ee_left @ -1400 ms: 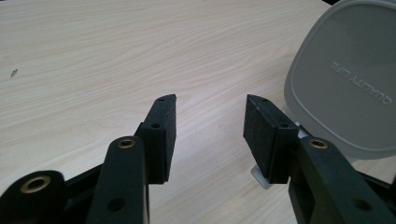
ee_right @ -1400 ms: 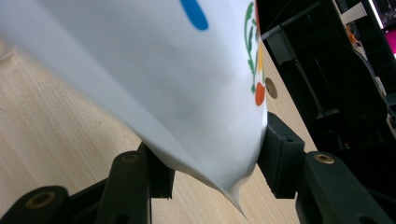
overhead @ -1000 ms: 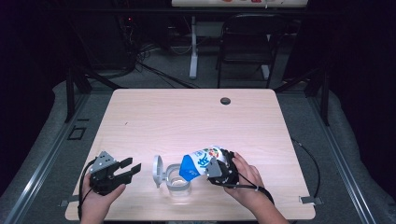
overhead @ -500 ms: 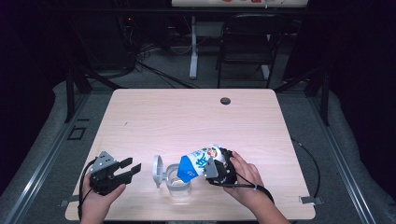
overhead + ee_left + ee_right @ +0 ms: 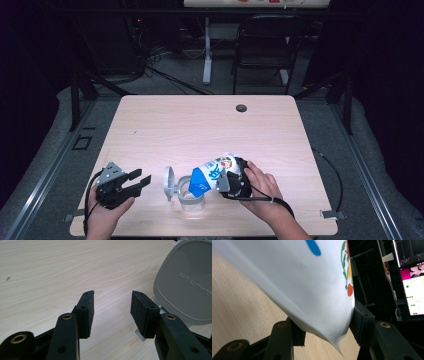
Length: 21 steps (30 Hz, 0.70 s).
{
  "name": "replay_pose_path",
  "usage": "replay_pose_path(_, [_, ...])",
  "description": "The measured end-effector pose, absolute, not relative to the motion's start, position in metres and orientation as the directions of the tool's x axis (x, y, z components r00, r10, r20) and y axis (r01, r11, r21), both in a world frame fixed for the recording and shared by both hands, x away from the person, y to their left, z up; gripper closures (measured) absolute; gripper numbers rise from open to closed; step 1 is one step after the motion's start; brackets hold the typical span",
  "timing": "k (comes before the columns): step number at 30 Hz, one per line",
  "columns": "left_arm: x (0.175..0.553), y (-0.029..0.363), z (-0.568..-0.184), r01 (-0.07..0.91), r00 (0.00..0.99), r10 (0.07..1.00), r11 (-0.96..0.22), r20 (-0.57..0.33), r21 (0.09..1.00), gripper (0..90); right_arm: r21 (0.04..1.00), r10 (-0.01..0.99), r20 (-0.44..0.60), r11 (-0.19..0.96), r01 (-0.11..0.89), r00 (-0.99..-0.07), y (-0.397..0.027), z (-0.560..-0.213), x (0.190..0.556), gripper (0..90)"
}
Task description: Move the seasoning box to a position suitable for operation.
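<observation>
Meanwhile, the right gripper (image 5: pixel 227 181) is clamping a tilted carton (image 5: pixel 212 172) over the jar (image 5: pixel 192 197); the left gripper (image 5: pixel 140 181) is resting apart, empty.

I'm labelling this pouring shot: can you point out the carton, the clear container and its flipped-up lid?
carton (image 5: pixel 216 172): high view, on its blue and white printed side.
clear container (image 5: pixel 191 201): high view, on its front wall under the carton's mouth.
lid (image 5: pixel 186 282): left gripper view, on its grey outer face.

A carton (image 5: pixel 214 172) tilts over an open-lidded container (image 5: pixel 191 196) near the table's (image 5: pixel 200 125) front edge.
</observation>
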State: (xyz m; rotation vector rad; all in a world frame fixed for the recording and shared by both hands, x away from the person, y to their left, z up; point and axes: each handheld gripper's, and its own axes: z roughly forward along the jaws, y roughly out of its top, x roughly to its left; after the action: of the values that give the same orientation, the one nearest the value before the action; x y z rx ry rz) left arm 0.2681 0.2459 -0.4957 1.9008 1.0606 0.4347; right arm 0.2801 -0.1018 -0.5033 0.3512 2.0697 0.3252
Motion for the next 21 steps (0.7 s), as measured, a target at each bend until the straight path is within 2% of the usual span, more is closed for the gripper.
replay_pose_path(21, [0.2682,0.2459,-0.4955,0.5,0.57,0.813,-0.234,-0.114,0.834,54.4,0.283,0.285,-0.848,0.956,0.072,-0.447,-0.0961,-0.5029,0.2799,54.1])
